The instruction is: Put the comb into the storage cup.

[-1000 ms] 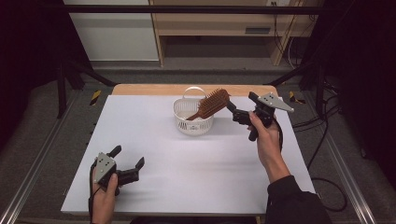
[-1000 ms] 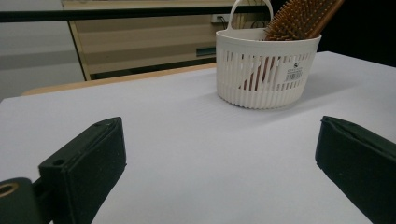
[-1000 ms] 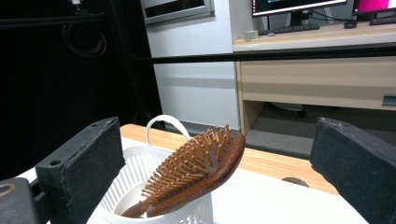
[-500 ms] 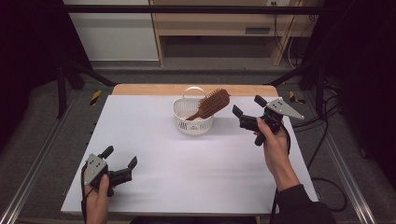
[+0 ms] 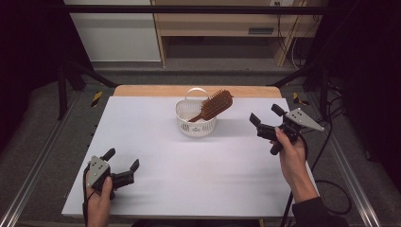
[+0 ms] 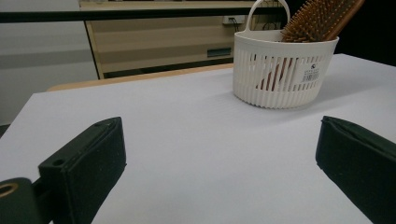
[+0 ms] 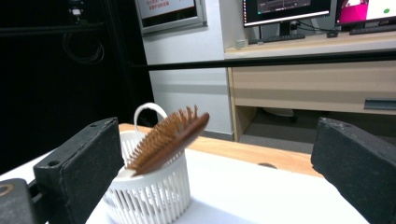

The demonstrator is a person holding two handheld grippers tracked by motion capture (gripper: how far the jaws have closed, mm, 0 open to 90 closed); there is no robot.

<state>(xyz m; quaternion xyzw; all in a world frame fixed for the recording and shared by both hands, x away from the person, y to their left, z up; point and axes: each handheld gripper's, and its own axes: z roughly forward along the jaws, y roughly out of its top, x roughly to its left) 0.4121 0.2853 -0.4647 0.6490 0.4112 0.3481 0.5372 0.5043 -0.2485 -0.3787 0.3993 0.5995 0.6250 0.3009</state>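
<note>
So, hairbrush (image 5: 213, 105) sits handle-down in white basket (image 5: 195, 124) at tabletop (image 5: 189, 179) far middle, head leaning over rim. Right gripper (image 5: 265, 120) wide, empty, aimed at it, probably lining up grab. Left gripper (image 5: 122, 161) wide, parked near front edge, out of way.

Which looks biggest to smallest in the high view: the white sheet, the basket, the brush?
1. White sheet covering the table.
2. White slatted plastic basket.
3. Brown wooden hairbrush, though its handle end is hidden inside the basket, so these two are close.

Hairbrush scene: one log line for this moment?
hairbrush: in basket, head out | left gripper: open, near edge | right gripper: open, right of basket
</note>
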